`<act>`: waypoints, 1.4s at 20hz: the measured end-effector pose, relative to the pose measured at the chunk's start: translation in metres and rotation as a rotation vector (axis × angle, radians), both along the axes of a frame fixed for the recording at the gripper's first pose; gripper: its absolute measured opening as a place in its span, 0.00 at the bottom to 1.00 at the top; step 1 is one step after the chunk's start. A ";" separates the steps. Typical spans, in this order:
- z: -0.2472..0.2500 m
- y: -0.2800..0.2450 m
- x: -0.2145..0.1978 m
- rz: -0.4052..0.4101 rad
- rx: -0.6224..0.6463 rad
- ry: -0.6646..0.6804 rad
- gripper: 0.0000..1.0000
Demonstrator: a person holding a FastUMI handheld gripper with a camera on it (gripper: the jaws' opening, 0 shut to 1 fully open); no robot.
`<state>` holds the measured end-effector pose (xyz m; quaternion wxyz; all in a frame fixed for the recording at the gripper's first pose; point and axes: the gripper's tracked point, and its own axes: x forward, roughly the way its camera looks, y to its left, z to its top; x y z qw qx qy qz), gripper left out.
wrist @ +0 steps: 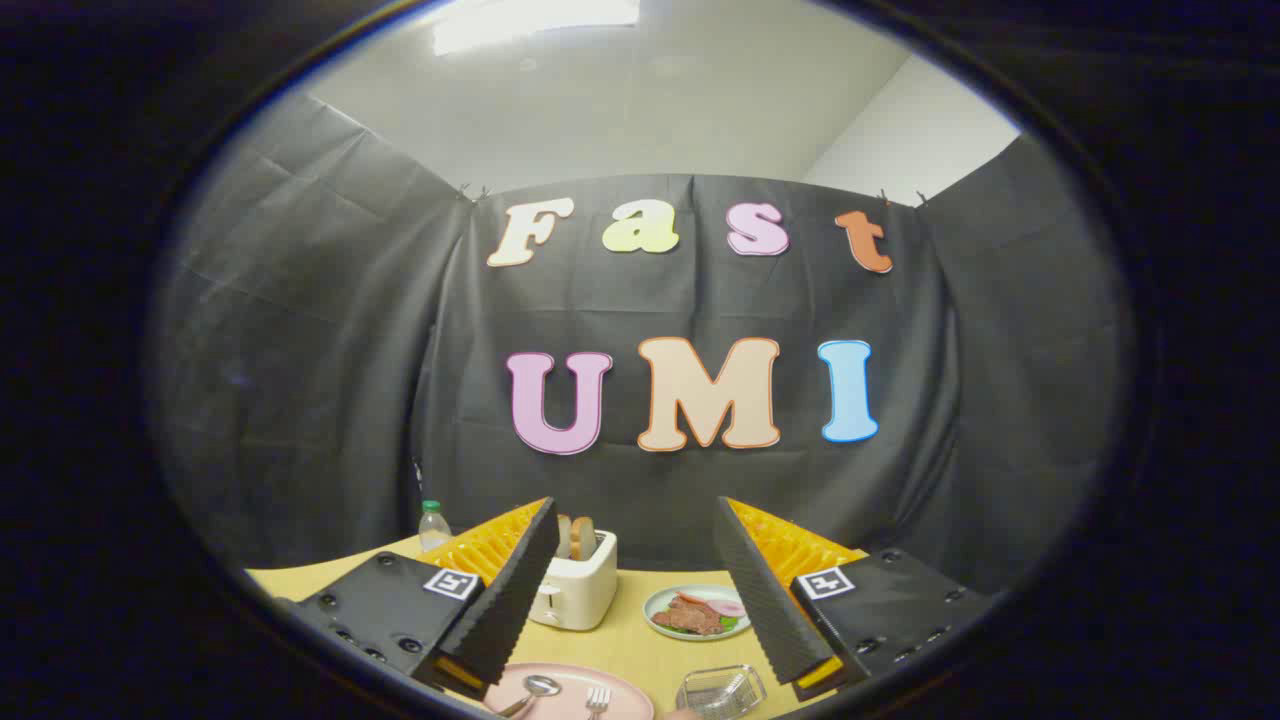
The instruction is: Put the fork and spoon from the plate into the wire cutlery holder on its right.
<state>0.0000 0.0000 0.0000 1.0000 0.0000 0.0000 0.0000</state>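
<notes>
Yellow table [620, 640] holds a pink plate [560, 690] with spoon [535, 688] and fork [598, 698]; the wide-open, empty gripper [640, 570] should descend squarely over one handle.

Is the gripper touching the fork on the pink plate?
Apart. The gripper view shows the open gripper above the fork, with bare table between them.

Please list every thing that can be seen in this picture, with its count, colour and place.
Round pink plate: one, pink, between the fingers, nearest.
Metal spoon: one, silver, on the plate.
Metal fork: one, silver, on the plate, beside the spoon.
Wire cutlery holder: one, silvery, right of the plate.
Toaster: one, white, two bread slices inside, beyond the plate.
Small food plate: one, pale, right of the toaster.
Plastic bottle: one, clear, green cap, far left.
Table: one, yellow.
Gripper: one, fingers open, holding nothing.
</notes>
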 end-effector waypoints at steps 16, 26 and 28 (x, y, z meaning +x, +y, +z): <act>-0.026 0.005 0.001 0.014 0.023 0.094 0.99; -0.071 0.021 -0.006 0.078 0.026 0.226 0.99; -0.087 0.024 -0.009 0.091 0.017 0.272 0.99</act>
